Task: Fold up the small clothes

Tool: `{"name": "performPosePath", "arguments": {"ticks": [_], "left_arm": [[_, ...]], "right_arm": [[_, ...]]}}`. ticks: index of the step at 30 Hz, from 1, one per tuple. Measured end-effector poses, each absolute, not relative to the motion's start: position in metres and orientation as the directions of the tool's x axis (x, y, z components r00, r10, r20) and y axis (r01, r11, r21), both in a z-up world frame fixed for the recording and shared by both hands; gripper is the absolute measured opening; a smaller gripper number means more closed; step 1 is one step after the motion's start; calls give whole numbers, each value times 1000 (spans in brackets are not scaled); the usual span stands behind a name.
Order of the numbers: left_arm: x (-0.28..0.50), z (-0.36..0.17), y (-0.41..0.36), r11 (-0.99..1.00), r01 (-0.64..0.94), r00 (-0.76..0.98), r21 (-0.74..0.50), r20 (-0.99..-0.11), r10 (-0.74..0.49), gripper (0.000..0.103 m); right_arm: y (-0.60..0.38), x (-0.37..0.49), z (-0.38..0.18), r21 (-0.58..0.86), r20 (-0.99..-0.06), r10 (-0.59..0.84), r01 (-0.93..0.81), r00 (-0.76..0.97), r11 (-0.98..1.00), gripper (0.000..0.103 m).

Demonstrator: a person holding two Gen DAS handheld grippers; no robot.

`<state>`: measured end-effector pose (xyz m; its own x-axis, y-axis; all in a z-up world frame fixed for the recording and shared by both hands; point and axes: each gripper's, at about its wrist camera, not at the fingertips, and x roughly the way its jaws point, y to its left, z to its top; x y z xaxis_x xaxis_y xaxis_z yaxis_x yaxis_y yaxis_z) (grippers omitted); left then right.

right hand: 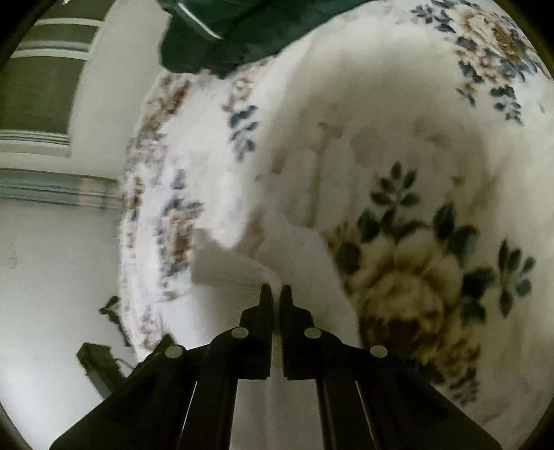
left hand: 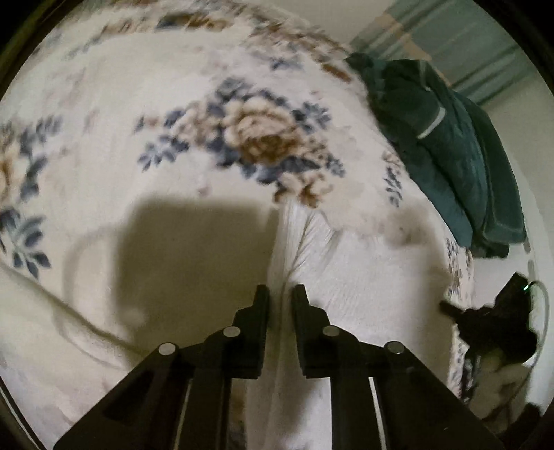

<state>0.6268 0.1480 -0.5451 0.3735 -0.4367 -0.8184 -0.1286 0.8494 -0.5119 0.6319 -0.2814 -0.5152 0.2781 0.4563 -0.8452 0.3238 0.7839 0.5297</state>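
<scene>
A small white garment point(left hand: 329, 263) lies on a cream blanket with blue and brown flowers point(left hand: 242, 131). My left gripper point(left hand: 281, 292) points down at it with its jaws nearly together, pinching a raised ridge of the white cloth that runs away from the fingertips. In the right wrist view the same white garment point(right hand: 235, 270) is bunched at the blanket's point(right hand: 415, 277) left edge. My right gripper point(right hand: 276, 290) is shut on a gathered fold of it. How far the garment reaches under the fingers is hidden.
A pile of dark green clothes point(left hand: 450, 149) sits at the bed's far corner, also seen as dark green clothes point(right hand: 242, 31). A black device with a green light point(left hand: 498, 322) is at the right. The bed edge point(right hand: 138, 242) drops to a pale floor point(right hand: 52, 277).
</scene>
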Motion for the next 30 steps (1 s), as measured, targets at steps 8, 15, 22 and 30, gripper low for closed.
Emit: {"name": "performPosePath", "arguments": {"ticks": [8, 15, 22, 30], "left_arm": [[626, -534, 163, 808, -143, 405, -572, -779, -479, 61], [662, -555, 112, 900, 15, 316, -437, -852, -419, 6], [661, -551, 143, 880, -57, 392, -471, -822, -414, 6], [649, -557, 157, 821, -122, 316, -558, -806, -501, 22]], "right_arm": [[-287, 634, -504, 521, -849, 451, 293, 276, 802, 66], [-240, 660, -506, 436, -889, 416, 74, 193, 897, 27], [-267, 678, -489, 438, -867, 359, 183, 346, 880, 4], [-275, 687, -528, 463, -884, 424, 250, 196, 850, 11]]}}
